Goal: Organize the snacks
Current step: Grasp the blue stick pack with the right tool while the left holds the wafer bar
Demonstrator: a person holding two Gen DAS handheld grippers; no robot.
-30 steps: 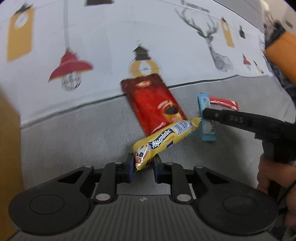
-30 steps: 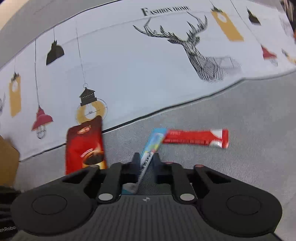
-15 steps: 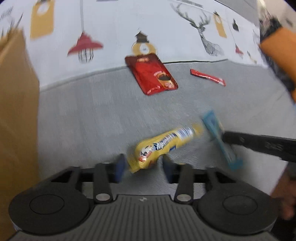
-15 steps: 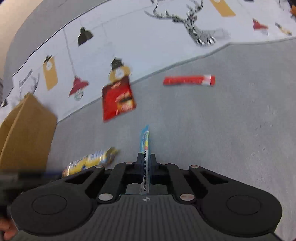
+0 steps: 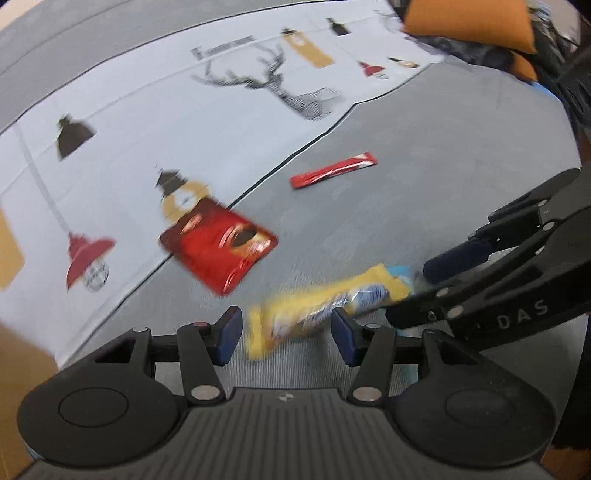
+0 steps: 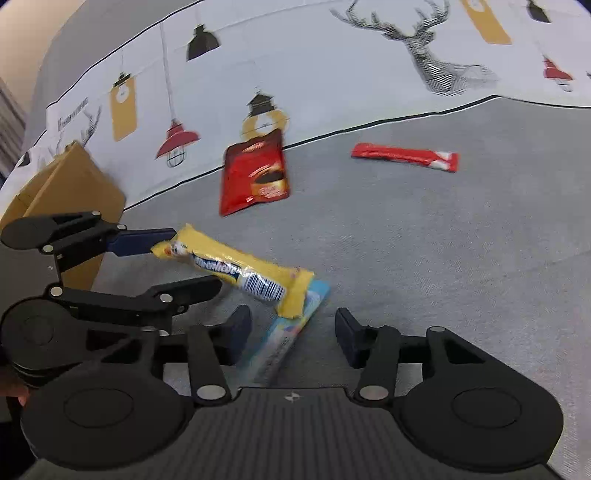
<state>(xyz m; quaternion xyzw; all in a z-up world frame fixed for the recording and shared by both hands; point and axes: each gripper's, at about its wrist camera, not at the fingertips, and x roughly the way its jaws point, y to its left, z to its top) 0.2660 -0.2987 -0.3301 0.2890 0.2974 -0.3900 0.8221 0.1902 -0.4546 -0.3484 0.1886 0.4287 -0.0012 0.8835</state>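
Observation:
The yellow Alpenliebe candy roll (image 5: pixel 317 306) (image 6: pixel 236 269) lies on the grey cloth between the open jaws of my left gripper (image 5: pixel 286 330) (image 6: pixel 177 258). Its far end rests on the blue snack stick (image 6: pixel 291 325) (image 5: pixel 400 275), which lies between the open jaws of my right gripper (image 6: pixel 293 334) (image 5: pixel 436 284). A red coffee pouch (image 5: pixel 219 245) (image 6: pixel 255 177) and a long red stick packet (image 5: pixel 332 170) (image 6: pixel 404 157) lie farther off on the cloth.
A brown cardboard box (image 6: pixel 70 192) stands at the left, its edge at the left wrist view's lower left (image 5: pixel 18 365). A white cloth with deer and lamp prints (image 6: pixel 332 74) covers the far side. Orange cushions (image 5: pixel 469 18) lie at the far right.
Both grippers have opened and let go: the yellow roll and the blue stick now lie on the cloth near the box. Both grippers moved back from the red packets.

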